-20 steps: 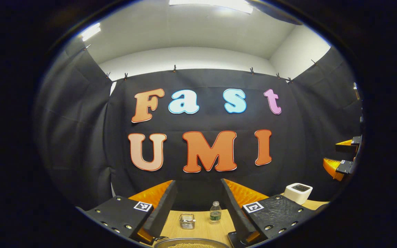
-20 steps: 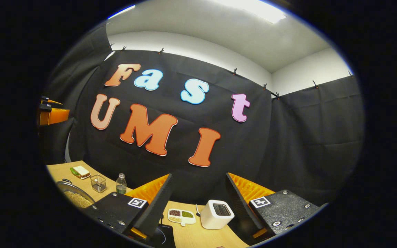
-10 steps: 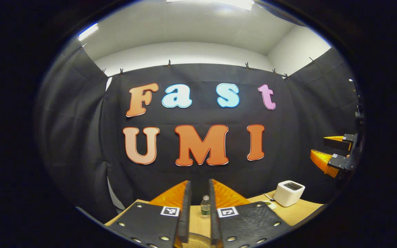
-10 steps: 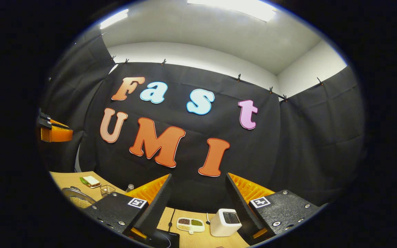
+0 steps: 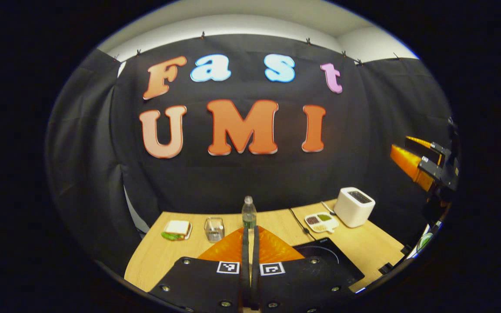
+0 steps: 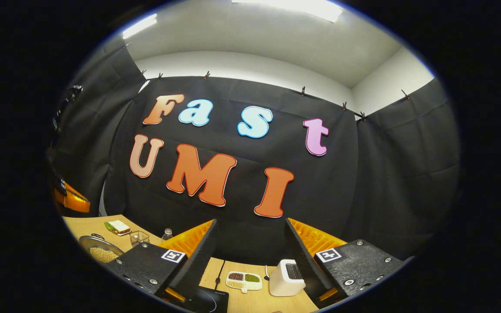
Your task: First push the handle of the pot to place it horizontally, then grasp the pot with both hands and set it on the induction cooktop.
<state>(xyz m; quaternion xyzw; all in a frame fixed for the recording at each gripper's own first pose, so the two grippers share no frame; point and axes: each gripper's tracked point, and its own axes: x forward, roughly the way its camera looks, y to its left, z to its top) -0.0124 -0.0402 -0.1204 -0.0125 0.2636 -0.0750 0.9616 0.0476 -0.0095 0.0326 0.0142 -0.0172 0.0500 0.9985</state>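
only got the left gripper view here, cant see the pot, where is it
Observer: In the right gripper view the pot sits on the table, low at the left, nearer than the sandwich.
Operator: anything in it
Observer: Yes, small pale grains cover its bottom.
Operator: is it on the cooktop yet
Observer: No. The cooktop lies low between the right tool's open fingers, apart from the pot.
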